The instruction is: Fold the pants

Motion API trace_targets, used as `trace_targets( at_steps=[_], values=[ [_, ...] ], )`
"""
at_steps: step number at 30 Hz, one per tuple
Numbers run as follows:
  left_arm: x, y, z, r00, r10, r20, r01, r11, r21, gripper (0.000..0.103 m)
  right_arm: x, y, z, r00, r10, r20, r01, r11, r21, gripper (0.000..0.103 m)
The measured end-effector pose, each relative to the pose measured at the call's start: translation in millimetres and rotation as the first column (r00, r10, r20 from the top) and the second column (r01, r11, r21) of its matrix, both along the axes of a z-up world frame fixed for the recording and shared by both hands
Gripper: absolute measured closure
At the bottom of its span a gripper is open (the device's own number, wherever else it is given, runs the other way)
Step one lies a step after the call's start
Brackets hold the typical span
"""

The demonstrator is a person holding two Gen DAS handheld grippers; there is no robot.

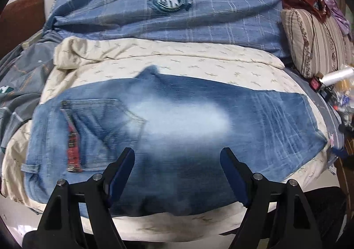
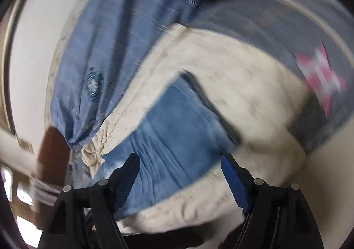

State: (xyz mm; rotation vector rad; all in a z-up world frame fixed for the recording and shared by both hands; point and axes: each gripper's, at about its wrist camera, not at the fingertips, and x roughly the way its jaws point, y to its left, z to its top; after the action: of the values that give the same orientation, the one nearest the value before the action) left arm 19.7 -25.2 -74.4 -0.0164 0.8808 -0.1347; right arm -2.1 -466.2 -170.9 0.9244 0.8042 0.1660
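Faded blue jeans [image 1: 177,129] lie flat across a cream bedsheet [image 1: 177,59], folded lengthwise, back pocket and a red label at the left. My left gripper [image 1: 178,156] hovers over the near edge of the jeans, jaws wide apart, nothing between them. The right wrist view is blurred and tilted. There the leg end of the jeans [image 2: 172,129] lies on the cream sheet [image 2: 243,98], and my right gripper [image 2: 180,160] stands open above it with nothing gripped.
A blue checked quilt [image 1: 172,12] with a round badge lies behind the jeans. A striped pillow [image 1: 316,39] and small clutter sit at the right. Grey bedding [image 1: 24,72] bunches at the left. A pink star [image 2: 320,74] marks the grey cover.
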Motion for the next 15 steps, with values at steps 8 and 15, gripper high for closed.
trace_targets(
  at_steps=[8,15],
  values=[
    [13.0,-42.8,-6.8,0.998,-0.040,-0.046,0.038,0.998,-0.046,0.023,23.5,-6.3,-34.2,0.999,0.008,-0.033,-0.002,0.986,0.167,0.024],
    [14.9,-72.2,-12.4,0.994,-0.093,-0.049,0.093,0.996,-0.018,0.023,34.4,-8.1,-44.8,0.994,-0.031,-0.101,0.048,0.985,0.167,0.025]
  ],
)
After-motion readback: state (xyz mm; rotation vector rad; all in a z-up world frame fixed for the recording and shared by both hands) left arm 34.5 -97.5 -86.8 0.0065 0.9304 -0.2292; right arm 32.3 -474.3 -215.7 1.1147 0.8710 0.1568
